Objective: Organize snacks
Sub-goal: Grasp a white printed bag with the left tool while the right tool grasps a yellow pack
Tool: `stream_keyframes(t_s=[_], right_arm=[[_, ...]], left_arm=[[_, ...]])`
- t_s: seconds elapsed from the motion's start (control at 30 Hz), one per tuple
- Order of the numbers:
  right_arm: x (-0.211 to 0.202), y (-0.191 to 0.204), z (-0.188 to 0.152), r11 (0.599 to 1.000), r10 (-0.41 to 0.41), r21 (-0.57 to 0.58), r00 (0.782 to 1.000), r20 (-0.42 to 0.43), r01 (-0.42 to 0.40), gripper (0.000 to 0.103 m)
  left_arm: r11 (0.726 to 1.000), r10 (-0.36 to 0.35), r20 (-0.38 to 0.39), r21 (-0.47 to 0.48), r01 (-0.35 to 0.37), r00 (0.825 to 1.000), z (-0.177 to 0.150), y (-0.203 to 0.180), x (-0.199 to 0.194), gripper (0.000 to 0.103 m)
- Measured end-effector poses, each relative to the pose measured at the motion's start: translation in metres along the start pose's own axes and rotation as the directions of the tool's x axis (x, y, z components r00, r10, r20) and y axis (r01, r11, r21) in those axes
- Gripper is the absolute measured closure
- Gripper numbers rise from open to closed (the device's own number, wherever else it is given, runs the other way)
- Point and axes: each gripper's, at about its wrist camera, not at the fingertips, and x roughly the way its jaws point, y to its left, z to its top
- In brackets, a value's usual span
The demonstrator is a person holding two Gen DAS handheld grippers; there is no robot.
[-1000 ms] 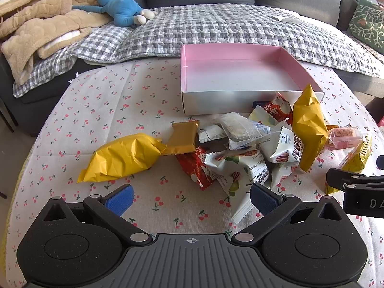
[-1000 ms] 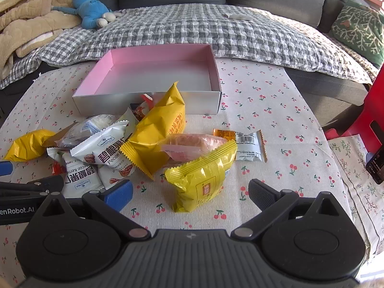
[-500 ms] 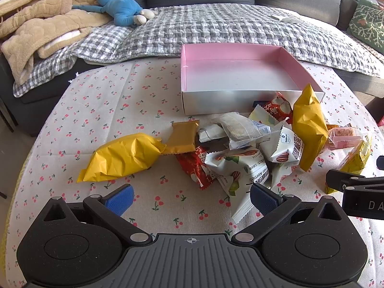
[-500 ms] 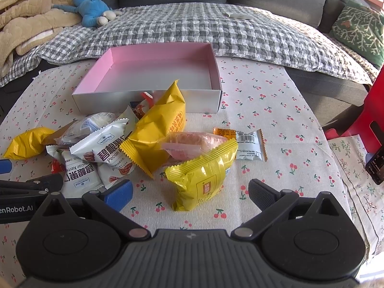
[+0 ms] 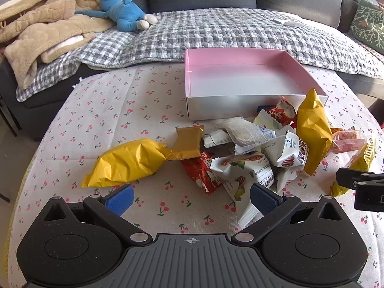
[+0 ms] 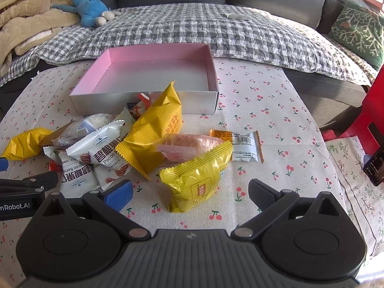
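Two claws, both spread wide, nothing gripped. The left claw [image 5: 192, 196] hovers low over the cloth [image 5: 100, 110], a gold bag [image 5: 127, 160] just ahead of its left finger and a red packet [image 5: 204, 170] dead ahead. Only this view shows that packet. The right claw [image 6: 190, 193] has a yellow pouch [image 6: 199, 177] right between its fingers, not touching; past it a pink snack [image 6: 192, 144] and, only here, a barcoded sachet [image 6: 247, 146]. Beyond the pile, the pink box [image 6: 148, 100] sits open; farther back, a blue toy [image 6: 88, 9].
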Motion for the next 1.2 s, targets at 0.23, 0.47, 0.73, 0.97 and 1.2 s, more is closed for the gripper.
stream_keyframes(t_s=[0.23, 0.47, 0.73, 0.97, 1.2], right_arm=[[-0.005, -0.009, 0.007, 0.998, 0.051, 0.028, 0.999, 0.002, -0.051, 0.000], [-0.005, -0.022, 0.015, 0.989, 0.142, 0.042, 0.989, -0.027, -0.141, 0.001], [0.012, -0.025, 0.003, 0.968, 0.242, 0.094, 0.964, -0.110, -0.232, 0.011], [0.024, -0.022, 0.000, 0.965, 0.256, 0.091, 0.958, -0.126, -0.246, 0.020], [0.036, -0.026, -0.003, 0.967, 0.242, 0.114, 0.965, -0.105, -0.230, 0.030]], left_arm=[[0.990, -0.136, -0.016, 0.025, 0.136, 0.991, 0.009, 0.004, 0.002, 0.000], [0.963, -0.268, -0.061, -0.018, 0.268, 0.961, 0.009, 0.007, 0.011, 0.002], [0.925, -0.376, -0.071, -0.077, 0.371, 0.924, 0.000, 0.005, 0.026, 0.015], [0.907, -0.413, -0.050, -0.119, 0.405, 0.910, -0.004, 0.006, 0.041, 0.028], [0.897, -0.425, -0.020, -0.144, 0.418, 0.905, -0.004, 0.006, 0.052, 0.033]])
